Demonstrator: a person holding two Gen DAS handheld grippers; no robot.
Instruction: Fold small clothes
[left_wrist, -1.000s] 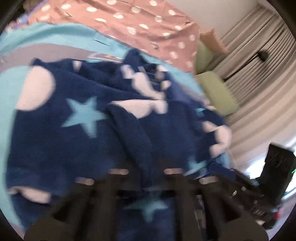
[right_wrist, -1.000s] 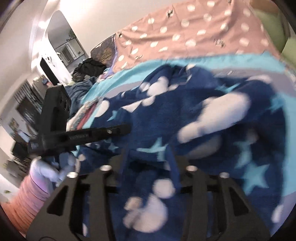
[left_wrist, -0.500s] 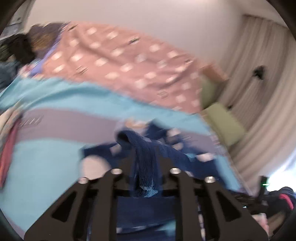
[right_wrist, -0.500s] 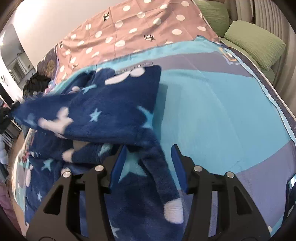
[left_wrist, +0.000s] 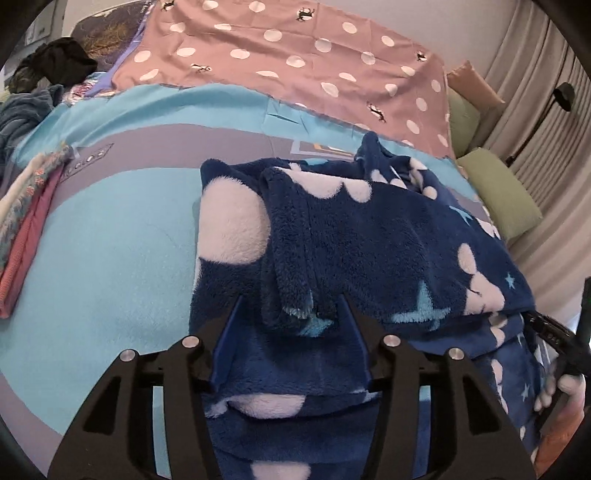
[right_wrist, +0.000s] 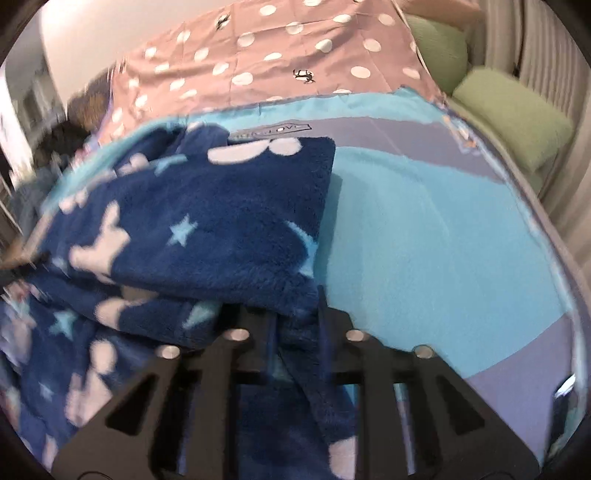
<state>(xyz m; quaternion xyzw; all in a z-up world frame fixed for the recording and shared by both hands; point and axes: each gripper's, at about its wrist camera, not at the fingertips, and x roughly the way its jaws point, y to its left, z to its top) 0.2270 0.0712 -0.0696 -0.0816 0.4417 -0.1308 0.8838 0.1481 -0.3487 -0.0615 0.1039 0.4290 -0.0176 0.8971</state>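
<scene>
A navy fleece garment (left_wrist: 369, 236) with white clouds and pale blue stars lies folded over itself on the turquoise and grey blanket (left_wrist: 110, 229). My left gripper (left_wrist: 288, 306) hangs over its near edge with jaws opening; a thick fold of fleece sits loosely between the fingers (left_wrist: 229, 314), not pressed. In the right wrist view the same garment (right_wrist: 207, 221) fills the left half. There my right gripper (right_wrist: 295, 317) has its jaws closing, and they pinch a narrow strip of fleece. A hand (left_wrist: 565, 387) holding that gripper shows at the left view's right edge.
A pink polka-dot sheet (left_wrist: 295, 59) covers the far side of the bed. Green cushions (right_wrist: 509, 110) lie along the right edge by the curtains. A stack of folded clothes (left_wrist: 22, 221) sits at the left and a dark heap (left_wrist: 55, 66) at the far left.
The left gripper, which held a fold of fleece raised, has spread its jaws and lowered over the garment. The right gripper's jaws have narrowed onto the sleeve strip.
</scene>
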